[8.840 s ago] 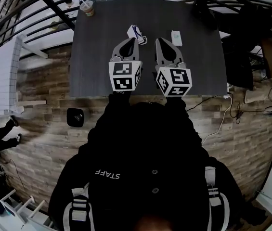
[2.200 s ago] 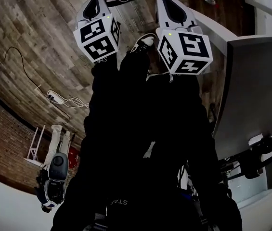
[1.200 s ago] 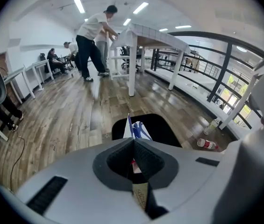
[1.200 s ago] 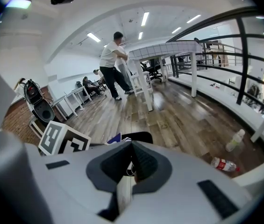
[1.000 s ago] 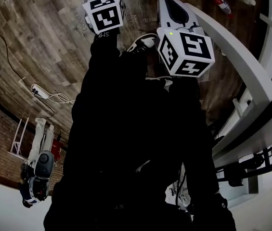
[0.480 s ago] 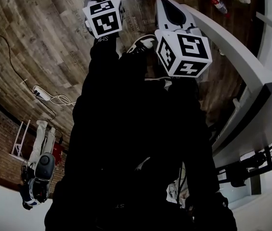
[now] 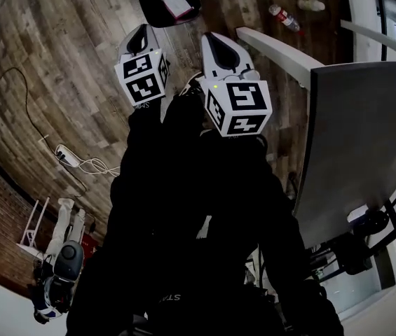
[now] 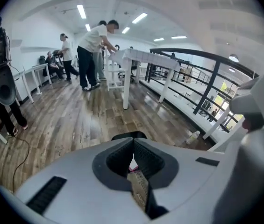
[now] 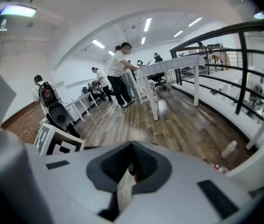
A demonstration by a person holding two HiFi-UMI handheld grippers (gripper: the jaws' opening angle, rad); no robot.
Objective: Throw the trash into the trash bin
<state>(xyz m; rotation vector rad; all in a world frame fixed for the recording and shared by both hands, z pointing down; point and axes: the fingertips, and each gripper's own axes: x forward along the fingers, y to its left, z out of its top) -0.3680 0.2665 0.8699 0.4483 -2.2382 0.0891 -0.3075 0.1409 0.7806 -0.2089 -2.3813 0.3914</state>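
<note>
The black trash bin (image 7: 169, 0) stands on the wooden floor at the top of the head view, with a white piece of trash (image 7: 178, 3) lying inside it. My left gripper (image 7: 141, 33) hangs just below the bin, shut and empty. In the left gripper view, the bin's rim (image 8: 128, 135) peeks over the closed tips of the left gripper (image 8: 133, 140), and the white trash (image 8: 132, 164) shows through the gap behind them. Beside it on the right, my right gripper (image 7: 216, 40) is also shut with nothing in it. The right gripper (image 9: 132, 143) points over the floor.
A grey table top (image 7: 366, 138) fills the right side, with a white beam (image 7: 275, 47) beside it. Two bottles (image 7: 282, 17) lie on the floor beyond. A power strip with cable (image 7: 68, 156) lies at the left. People (image 8: 94, 45) stand at a white table far off.
Both grippers have lifted and drawn back toward me. The left one has come off the bin's mouth, and the bin now shows in full with the white trash inside.
</note>
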